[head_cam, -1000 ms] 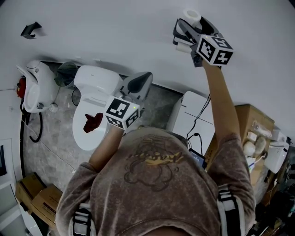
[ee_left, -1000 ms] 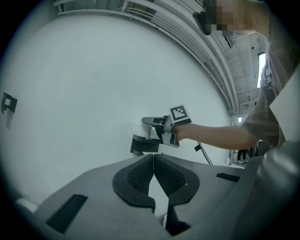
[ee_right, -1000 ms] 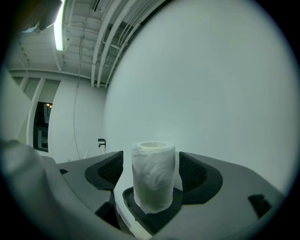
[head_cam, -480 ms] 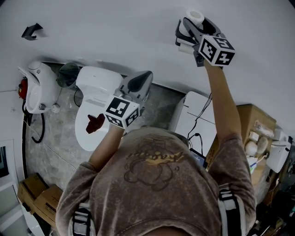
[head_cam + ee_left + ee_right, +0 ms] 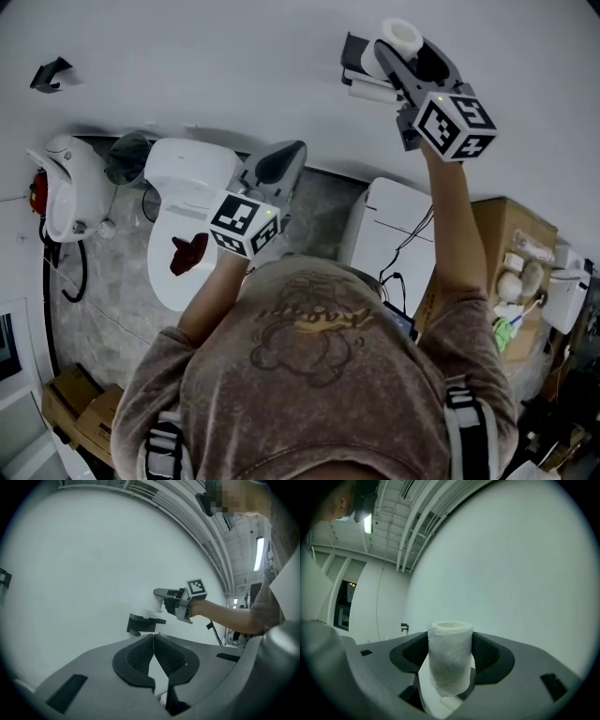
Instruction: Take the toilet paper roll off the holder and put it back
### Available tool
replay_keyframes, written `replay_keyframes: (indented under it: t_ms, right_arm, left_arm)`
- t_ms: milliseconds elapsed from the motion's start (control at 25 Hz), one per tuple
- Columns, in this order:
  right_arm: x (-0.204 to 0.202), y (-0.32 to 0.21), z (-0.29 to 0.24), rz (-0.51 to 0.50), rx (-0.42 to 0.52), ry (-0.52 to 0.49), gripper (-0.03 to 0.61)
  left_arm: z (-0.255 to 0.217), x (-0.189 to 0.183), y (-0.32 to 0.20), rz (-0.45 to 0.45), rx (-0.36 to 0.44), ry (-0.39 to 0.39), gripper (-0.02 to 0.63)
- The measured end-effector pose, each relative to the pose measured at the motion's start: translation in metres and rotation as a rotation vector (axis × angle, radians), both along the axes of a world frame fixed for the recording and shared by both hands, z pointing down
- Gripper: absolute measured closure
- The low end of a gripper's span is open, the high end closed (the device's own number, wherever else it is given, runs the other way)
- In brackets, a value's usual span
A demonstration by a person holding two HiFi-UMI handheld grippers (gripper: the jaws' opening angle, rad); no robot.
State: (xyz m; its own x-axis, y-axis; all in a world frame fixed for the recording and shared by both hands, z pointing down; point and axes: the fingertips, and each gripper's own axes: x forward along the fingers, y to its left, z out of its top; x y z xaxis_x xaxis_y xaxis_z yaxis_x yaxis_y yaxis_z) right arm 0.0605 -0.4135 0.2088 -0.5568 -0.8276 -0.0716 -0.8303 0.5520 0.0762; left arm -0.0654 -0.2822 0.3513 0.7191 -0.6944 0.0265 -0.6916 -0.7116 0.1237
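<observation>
A white toilet paper roll [image 5: 401,36] sits between the pads of my right gripper [image 5: 405,49], which is shut on it high up by the white wall. In the right gripper view the roll [image 5: 450,656] stands upright between the two dark pads, and a loose white sheet hangs below it. The black wall holder [image 5: 354,54] is just left of the roll, and the roll is apart from it. In the left gripper view the holder [image 5: 140,622] shows below the roll [image 5: 153,606]. My left gripper [image 5: 284,167] is lower, over the toilet, shut with nothing in it.
Below stand a white toilet [image 5: 187,202] with a red cloth [image 5: 187,253] on its lid, a white fixture [image 5: 66,178] at the left, a white appliance [image 5: 394,234] and cardboard boxes [image 5: 511,248] at the right. A small black hook [image 5: 49,73] sits on the wall.
My right gripper has closed on the roll and drawn it to the right, away from the holder, which now shows more fully. The left gripper has hardly moved.
</observation>
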Motion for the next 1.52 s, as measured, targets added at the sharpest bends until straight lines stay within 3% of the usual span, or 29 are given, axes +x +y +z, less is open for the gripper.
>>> replay_keyframes:
  t_ms: [680, 1520]
  right_arm:
    - [0.043, 0.102, 0.061, 0.077, -0.057, -0.040, 0.302]
    - [0.052, 0.170, 0.158, 0.059, -0.124, -0.057, 0.302]
  left_arm:
    - [0.012, 0.040, 0.017, 0.080, -0.021, 0.009, 0.594]
    - [0.023, 0.056, 0.028, 0.069, -0.046, 0.008, 0.594]
